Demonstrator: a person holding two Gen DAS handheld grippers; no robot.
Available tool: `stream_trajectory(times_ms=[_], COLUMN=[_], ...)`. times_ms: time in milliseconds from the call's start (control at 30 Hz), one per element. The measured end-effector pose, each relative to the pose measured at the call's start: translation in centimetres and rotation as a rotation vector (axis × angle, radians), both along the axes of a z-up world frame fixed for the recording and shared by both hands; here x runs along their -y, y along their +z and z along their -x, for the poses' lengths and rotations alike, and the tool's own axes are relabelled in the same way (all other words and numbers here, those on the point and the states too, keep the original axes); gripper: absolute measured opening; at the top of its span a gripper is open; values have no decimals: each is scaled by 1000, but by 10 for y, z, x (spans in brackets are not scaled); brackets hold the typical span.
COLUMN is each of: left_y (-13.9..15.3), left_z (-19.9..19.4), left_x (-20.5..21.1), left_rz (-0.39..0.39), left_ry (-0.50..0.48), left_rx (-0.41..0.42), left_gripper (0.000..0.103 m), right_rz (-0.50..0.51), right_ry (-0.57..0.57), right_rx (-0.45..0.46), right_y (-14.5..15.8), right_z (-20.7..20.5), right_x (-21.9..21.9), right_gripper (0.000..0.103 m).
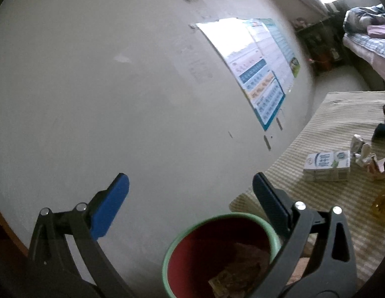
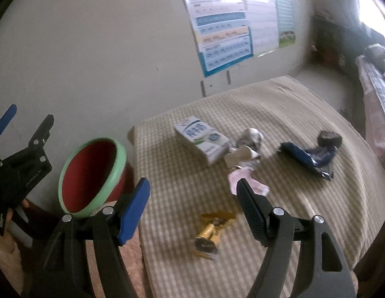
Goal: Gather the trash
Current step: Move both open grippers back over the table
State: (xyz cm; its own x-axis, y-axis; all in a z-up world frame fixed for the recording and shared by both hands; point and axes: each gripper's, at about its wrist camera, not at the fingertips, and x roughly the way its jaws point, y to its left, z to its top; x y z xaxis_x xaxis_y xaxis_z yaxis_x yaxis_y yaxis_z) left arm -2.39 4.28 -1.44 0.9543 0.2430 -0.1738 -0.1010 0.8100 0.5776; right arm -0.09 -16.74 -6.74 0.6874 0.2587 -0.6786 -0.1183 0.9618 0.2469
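Left wrist view. The left gripper [image 1: 190,186] stood with its jaws spread wide and nothing between them; past its blue fingertips [image 1: 110,206] lay only the pale wall [image 1: 93,87]. Below the gap, the green-rimmed red bin [image 1: 177,243] sat at the near corner of the striped cloth [image 1: 329,129], with crumpled wrappers visible inside it. A printed poster [image 1: 262,74] hung on the wall. Farther right on the cloth lay the milk carton [image 1: 326,166], and just beside it a cluster of crumpled wrappers [image 1: 364,154], partly cut off by the frame edge.

Right wrist view. The left gripper [image 2: 26,119] appeared at the far left, held beside the bin [image 2: 118,164] and apart from it, its jaws open and empty. The bin stood just off the left edge of the cloth [image 2: 304,114]. The right gripper [image 2: 192,186] hovered above the cloth with its jaws well apart and gripping nothing. Below that gap lay a gold wrapper [image 2: 212,231], blurred. Beyond it, from left to right: the milk carton [image 2: 202,139] on its side, a crumpled white-and-silver wrapper [image 2: 247,146] touching the carton's end, a pink wrapper [image 2: 239,176] just beside the right fingertip, and a dark blue packet [image 2: 309,156] set apart toward the right, with a dark crumpled lump [image 2: 329,136] at its far end.
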Motion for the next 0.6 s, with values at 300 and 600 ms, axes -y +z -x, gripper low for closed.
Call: stream_trajectory(times_ms=[300,600], left_y=[23,13], left_z=[-19,-48], left_x=[13,20], left_rz=[221,560], left_ry=[-9,-67], left_rx=[-207,-499], left_gripper=[97,97], right_rz=[-80,-146], right_ry=[-52,-96], right_rx=[1,-18], right_y=[-1,-9], right_z=[9,11], right_x=[29,50], right_gripper=[71,71])
